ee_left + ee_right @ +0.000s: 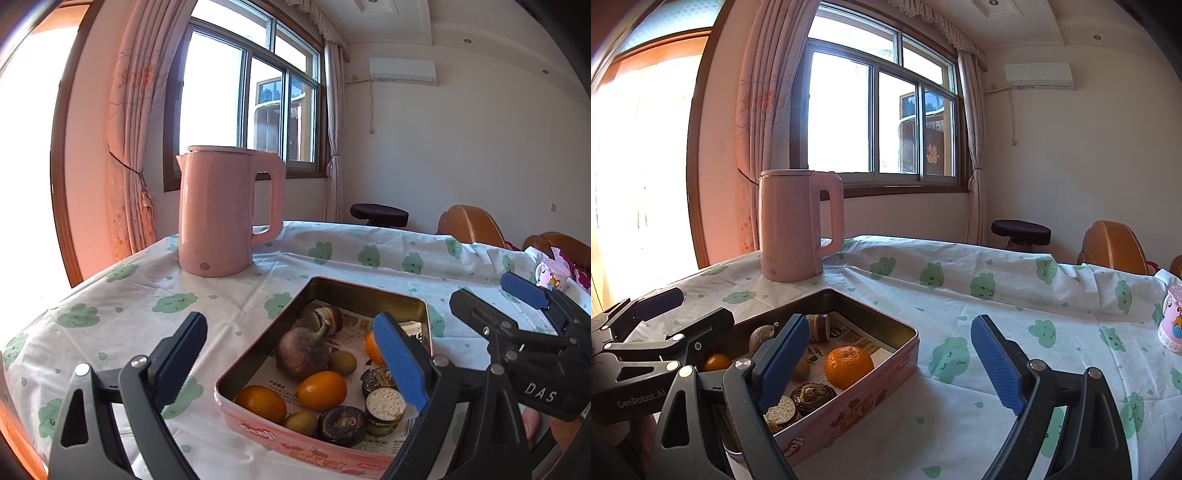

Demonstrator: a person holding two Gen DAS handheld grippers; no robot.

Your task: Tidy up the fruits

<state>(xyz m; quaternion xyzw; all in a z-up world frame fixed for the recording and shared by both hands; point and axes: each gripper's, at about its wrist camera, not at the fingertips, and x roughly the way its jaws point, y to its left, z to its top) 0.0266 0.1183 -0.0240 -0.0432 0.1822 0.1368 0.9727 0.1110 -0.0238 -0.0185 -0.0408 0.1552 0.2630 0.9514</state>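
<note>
Your left tongs (291, 360) stand wide open and grip nothing; one pad hangs over the cloth to the left of the tin (369, 291), the other over its right half, so the tin's near-left corner sits between the fingers. Your right tongs (890, 360) are open and empty too, with the left pad above the tin's near side and the right pad over bare cloth well to the right.

Inside the tin, on printed paper, the fruit lies mixed with wrapped snacks. From the left view, two small oranges (321, 389) sit side by side near the front wall, with a small greenish fruit (301, 422) just in front and another beside the dark, stemmed fruit (303, 352) in the middle. The big orange (847, 365) lies toward the right wall, just right of your right tongs' left pad and partly hidden behind the left tongs' right pad.

I'd judge the oranges light, round and a little soft: they will roll and may slip on smooth skin, so close across the widest part, gently, and don't crush them. The dark fruit looks heavier and firmer; take its body, not the stem. The small greenish ones are tight against their neighbours, so approach from above. The round snacks (384, 406) near the front are touching or nearly touching the fruit, so mind them.

The kettle (221, 210) stands on the surface behind the tin, well apart; a cup (1172, 319) sits far right.
</note>
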